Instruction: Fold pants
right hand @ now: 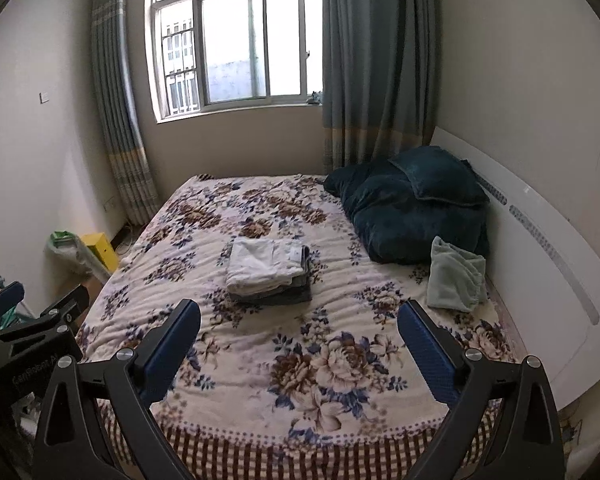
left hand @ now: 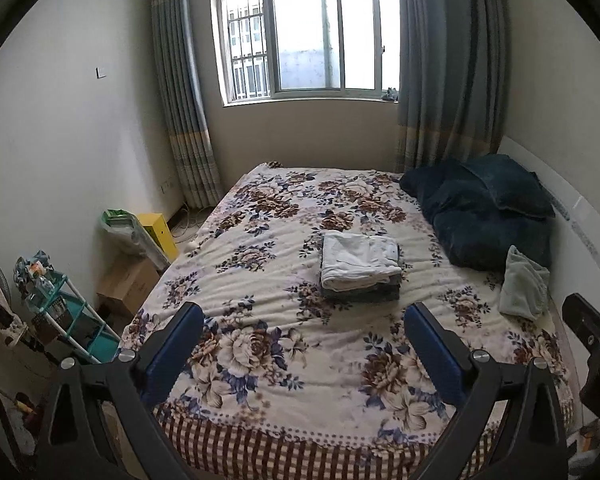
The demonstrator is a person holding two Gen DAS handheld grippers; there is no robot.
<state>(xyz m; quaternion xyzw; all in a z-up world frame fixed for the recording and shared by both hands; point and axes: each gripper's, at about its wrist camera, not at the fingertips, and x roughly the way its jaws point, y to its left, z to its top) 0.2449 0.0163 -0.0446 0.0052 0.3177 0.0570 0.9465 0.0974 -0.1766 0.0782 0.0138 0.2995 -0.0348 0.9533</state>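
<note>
A stack of folded pants [left hand: 360, 266], white on top and grey beneath, lies in the middle of the floral bed cover [left hand: 284, 360]; it also shows in the right wrist view [right hand: 269, 270]. My left gripper [left hand: 304, 314] is open and empty, held above the bed's near end, well short of the stack. My right gripper [right hand: 299, 312] is open and empty too, at the same distance from the stack. The left gripper's body also shows at the left edge of the right wrist view [right hand: 32, 320].
Dark teal pillows [left hand: 488, 208] and a pale green folded cloth [left hand: 524, 284] lie at the bed's right by the white headboard [right hand: 540, 240]. A teal shelf rack [left hand: 60, 312], cardboard box [left hand: 128, 280] and yellow box [left hand: 158, 232] stand on the floor at left. The window [left hand: 308, 36] is behind.
</note>
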